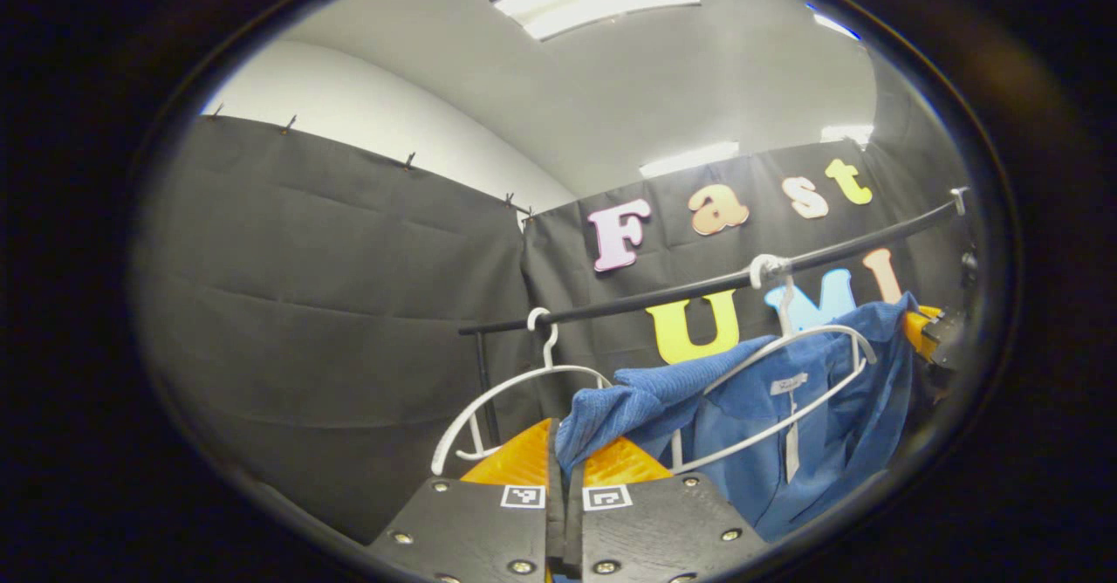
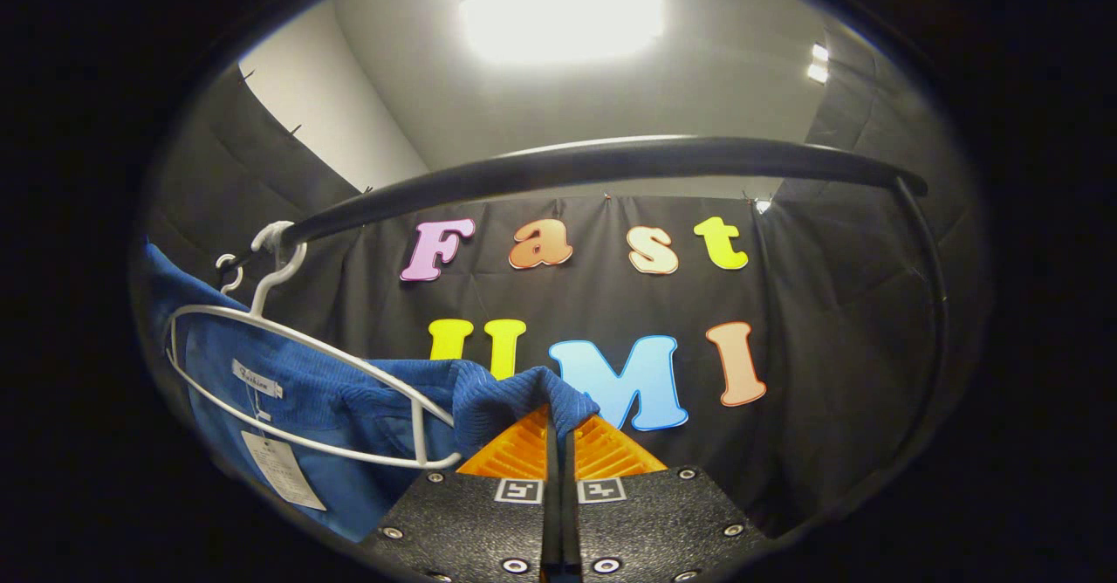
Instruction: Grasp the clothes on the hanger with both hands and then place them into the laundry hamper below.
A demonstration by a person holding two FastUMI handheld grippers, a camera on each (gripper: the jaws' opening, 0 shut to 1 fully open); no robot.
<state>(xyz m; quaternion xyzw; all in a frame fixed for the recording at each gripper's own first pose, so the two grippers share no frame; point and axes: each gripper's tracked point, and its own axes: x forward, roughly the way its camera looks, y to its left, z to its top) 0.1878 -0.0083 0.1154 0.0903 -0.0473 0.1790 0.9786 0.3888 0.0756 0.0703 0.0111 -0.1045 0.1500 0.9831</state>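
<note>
I've got both grippers, left (image 1: pixel 564 452) and right (image 2: pixel 558 430), pinched on the blue shirt's (image 1: pixel 785 426) shoulders, still on its white hanger (image 1: pixel 790 365) at the rail (image 1: pixel 698 286); next: lift fabric clear, lower to hamper.

My black rail (image 1: pixel 698 286) carries two white hangers: a bare one (image 1: pixel 515 391) and one under the blue shirt (image 1: pixel 785 417).
</note>
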